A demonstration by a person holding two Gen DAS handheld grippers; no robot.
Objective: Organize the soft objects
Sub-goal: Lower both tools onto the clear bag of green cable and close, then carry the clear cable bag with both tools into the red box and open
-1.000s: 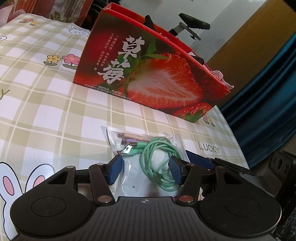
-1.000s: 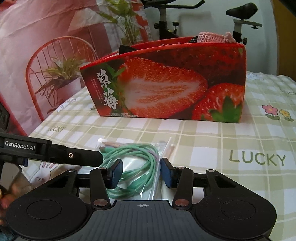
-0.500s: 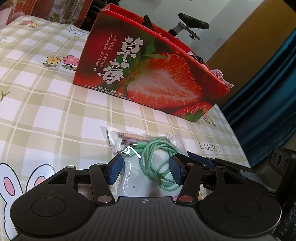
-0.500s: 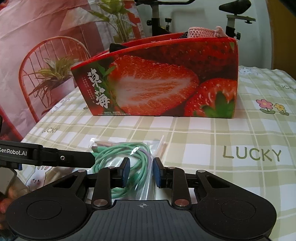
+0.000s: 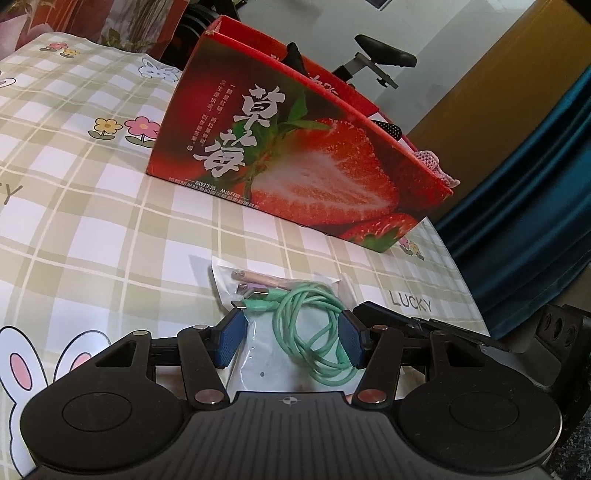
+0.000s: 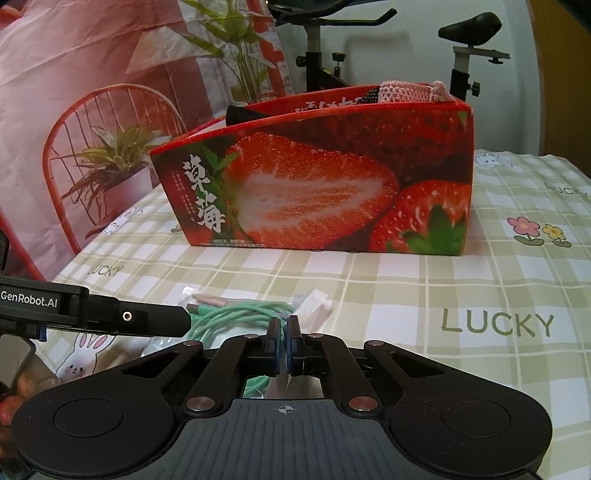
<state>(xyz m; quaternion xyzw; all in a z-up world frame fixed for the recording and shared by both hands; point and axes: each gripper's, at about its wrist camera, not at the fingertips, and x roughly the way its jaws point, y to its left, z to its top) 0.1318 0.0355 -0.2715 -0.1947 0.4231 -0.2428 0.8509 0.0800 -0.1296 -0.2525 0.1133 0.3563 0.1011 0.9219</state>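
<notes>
Illumination is soft and moderately bright in both views. In the left wrist view, the wall (image 5: 321,14) at top is overexposed. Glare marks the clear plastic bag (image 5: 273,354) and the strawberry box (image 6: 332,192) face. Shadows on the tabletop (image 5: 92,229) are faint and diffuse. Fisheye distortion bends grid lines toward the edges. Focus is slightly soft throughout; colour is saturated.
</notes>
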